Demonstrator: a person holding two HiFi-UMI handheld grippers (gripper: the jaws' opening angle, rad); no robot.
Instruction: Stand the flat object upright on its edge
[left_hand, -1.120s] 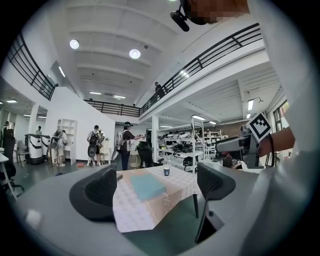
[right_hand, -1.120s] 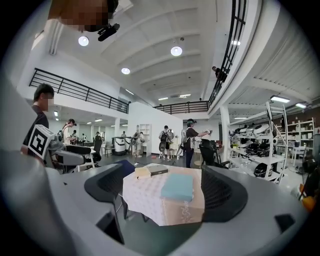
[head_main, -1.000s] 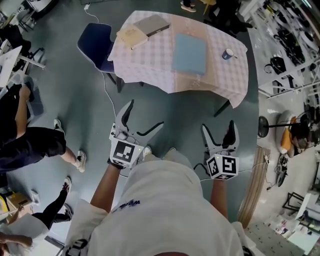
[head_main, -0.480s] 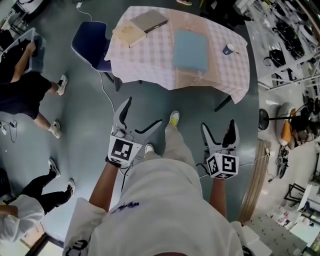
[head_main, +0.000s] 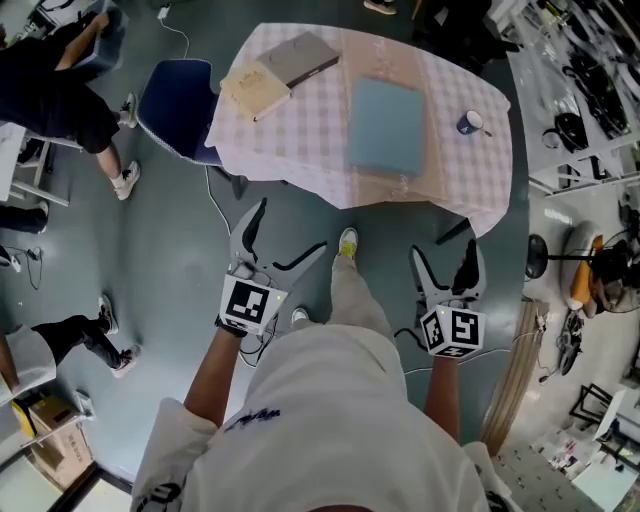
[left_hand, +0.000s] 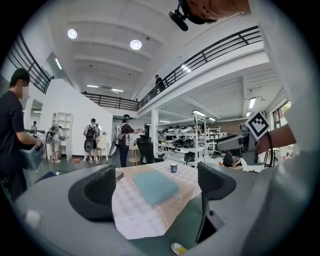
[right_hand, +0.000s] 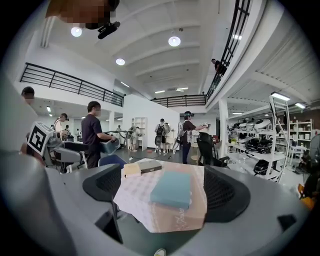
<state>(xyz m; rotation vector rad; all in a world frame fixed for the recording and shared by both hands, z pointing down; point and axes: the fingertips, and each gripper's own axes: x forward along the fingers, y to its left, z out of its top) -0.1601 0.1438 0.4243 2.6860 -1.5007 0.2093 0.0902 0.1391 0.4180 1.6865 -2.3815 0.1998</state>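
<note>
White short-sleeved shirt (head_main: 330, 420), dark lettering (head_main: 252, 418) on its left side. Beyond the shirt: light trousers (head_main: 352, 300), yellow-trimmed shoe (head_main: 347, 241). Both the left gripper (head_main: 292, 225) and right gripper (head_main: 442, 248): white body, black jaws, marker cube (head_main: 247, 303).

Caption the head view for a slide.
Person facing a checked table with a blue book lying flat; left gripper and right gripper open, empty.

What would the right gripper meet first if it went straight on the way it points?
The right gripper, jaws apart and empty, would probably meet the checked tablecloth at the table's near edge first; the teal flat object lies beyond. Depth is uncertain.
</note>
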